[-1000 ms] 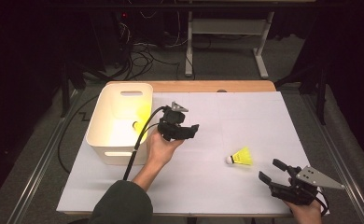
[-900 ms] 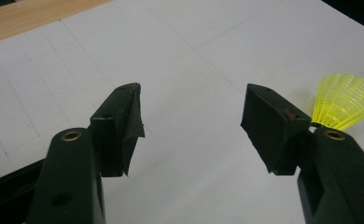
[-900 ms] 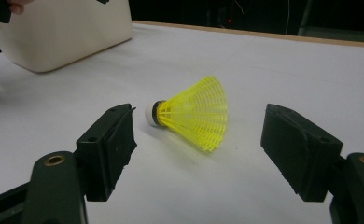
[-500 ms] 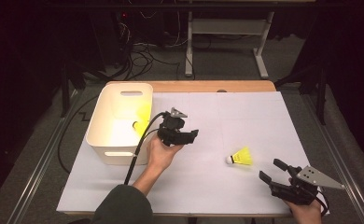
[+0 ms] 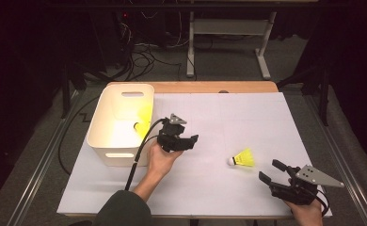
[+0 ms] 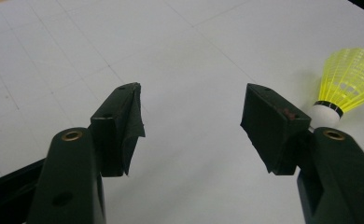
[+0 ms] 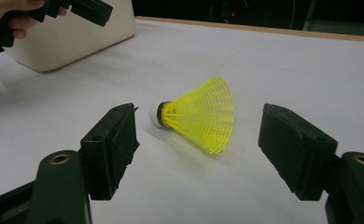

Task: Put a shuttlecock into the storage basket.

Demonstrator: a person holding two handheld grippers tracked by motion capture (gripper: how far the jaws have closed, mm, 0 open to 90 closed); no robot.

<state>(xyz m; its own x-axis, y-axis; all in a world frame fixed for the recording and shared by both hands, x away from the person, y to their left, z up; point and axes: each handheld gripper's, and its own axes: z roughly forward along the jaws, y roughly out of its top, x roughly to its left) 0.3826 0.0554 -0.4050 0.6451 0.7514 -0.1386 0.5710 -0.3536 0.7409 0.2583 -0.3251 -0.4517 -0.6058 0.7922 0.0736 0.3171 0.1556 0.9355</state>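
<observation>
Nearest the person's edge of the table, the right gripper (image 5: pixel 272 171) sits low at the right corner, jaws spread wide with nothing between them, a grey three-cornered plate on top. Just beyond it lies one yellow shuttlecock (image 5: pixel 242 158) on its side on the white sheet (image 5: pixel 247 113), white cork end pointing left; in the right gripper view the shuttlecock (image 7: pixel 196 114) lies ahead of the spread jaws, framed between them but apart from both. Farther in, toward the middle of the table, the left gripper (image 5: pixel 191 141) is held in a hand (image 5: pixel 160 159) above the sheet, jaws parted and empty, pointing right; in the left gripper view the same shuttlecock (image 6: pixel 346 86) shows beyond the right-side jaw, not between the two. One black cable (image 5: pixel 137 160) trails from this gripper toward the near edge. Left of it stands one white bin (image 5: pixel 107 147) with cut-out handles; inside it lies a second yellow shuttlecock (image 5: pixel 141 123). Count: two shuttlecocks, one bin, two grippers. Farthest, the table's wooden edge (image 5: pixel 247 87).
</observation>
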